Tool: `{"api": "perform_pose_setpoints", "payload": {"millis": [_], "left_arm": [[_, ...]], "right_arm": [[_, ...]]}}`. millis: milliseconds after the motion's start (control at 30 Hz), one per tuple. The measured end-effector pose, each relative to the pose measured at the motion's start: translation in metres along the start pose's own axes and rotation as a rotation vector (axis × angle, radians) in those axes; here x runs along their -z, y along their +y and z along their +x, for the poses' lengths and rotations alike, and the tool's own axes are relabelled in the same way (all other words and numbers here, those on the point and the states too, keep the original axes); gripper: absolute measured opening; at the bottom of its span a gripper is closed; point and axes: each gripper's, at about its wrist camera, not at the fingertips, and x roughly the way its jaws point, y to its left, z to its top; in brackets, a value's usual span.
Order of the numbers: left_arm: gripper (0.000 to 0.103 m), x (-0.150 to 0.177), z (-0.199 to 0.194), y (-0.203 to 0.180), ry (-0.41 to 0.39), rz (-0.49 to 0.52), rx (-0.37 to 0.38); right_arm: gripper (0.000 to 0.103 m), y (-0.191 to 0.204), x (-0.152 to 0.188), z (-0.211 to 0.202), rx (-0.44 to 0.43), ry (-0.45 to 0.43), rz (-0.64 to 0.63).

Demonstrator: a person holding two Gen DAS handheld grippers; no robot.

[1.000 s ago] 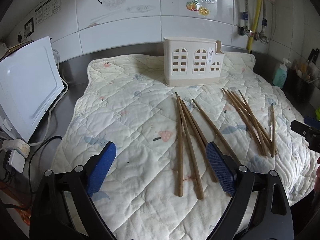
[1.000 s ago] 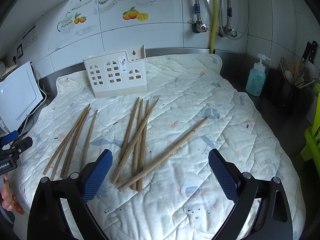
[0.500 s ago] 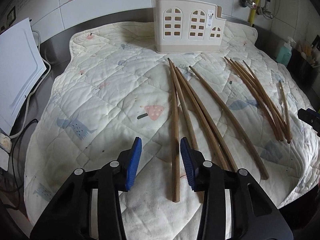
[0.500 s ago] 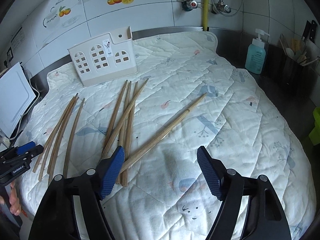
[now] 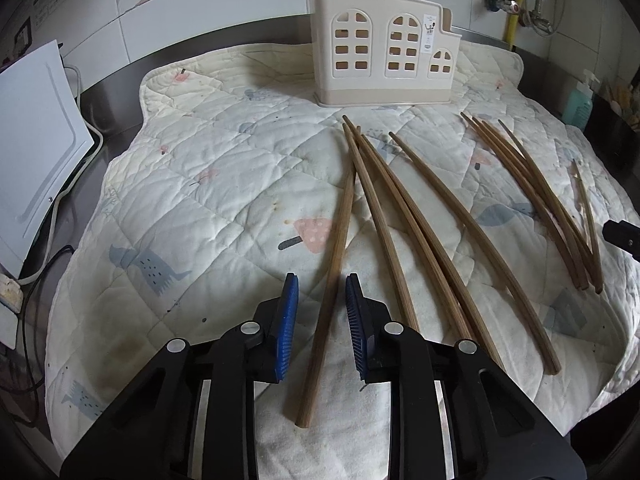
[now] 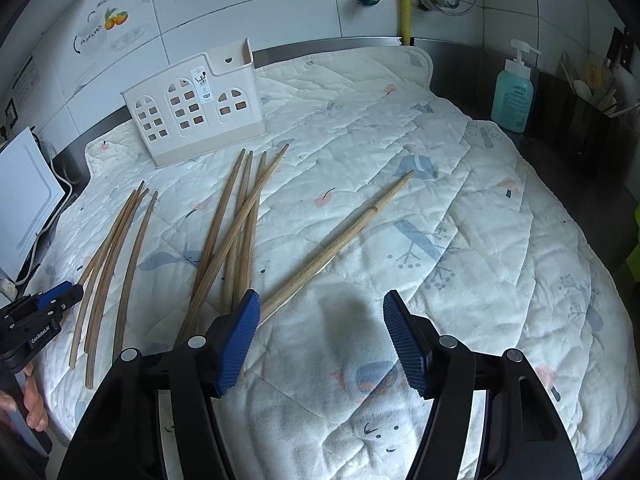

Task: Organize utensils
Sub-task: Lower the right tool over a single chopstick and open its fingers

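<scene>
Several brown chopsticks lie on a quilted mat (image 5: 200, 184) in front of a cream utensil holder (image 5: 384, 52) with arched window holes. My left gripper (image 5: 322, 284) is low over the mat, jaws closing. The leftmost chopstick (image 5: 340, 220) runs between its blue pads (image 5: 288, 320) with a small gap on each side. My right gripper (image 6: 320, 300) is wider, jaws also closing over bare mat. The near end of a pale chopstick (image 6: 348, 232) lies just inside its left pad (image 6: 240, 336). A crossed bundle (image 6: 236, 216) sits to the left of that pad.
A white appliance (image 5: 32, 140) with cables stands off the mat's left edge. A teal soap bottle (image 6: 512, 96) and a dark tub of utensils (image 6: 592, 112) stand at the right. Another chopstick group (image 5: 540, 200) lies at the mat's right side. Tiled wall behind.
Both grippers came down toward the mat and their jaws narrowed. The left one shifted right so that the leftmost chopstick now runs between its pads.
</scene>
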Motion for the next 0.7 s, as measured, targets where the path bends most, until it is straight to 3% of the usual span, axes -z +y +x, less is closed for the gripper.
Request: {"api": "perform_pose_setpoints", "payload": {"millis": [267,467,700], "left_arm": [[0.02,0.002,0.002,-0.001,-0.012,-0.008,0.017],[0.021,0.002,0.002,-0.001,-0.018,0.004,0.023],[0.021,0.004,0.002,0.002,-0.027,0.007,0.047]], "right_arm": [[0.044,0.002,0.0,0.006,-0.01,0.012,0.028],[0.038,0.005,-0.005,0.009,-0.023,0.004,0.084],[0.024,0.014,-0.006,0.02,-0.039,0.063,0.154]]}}
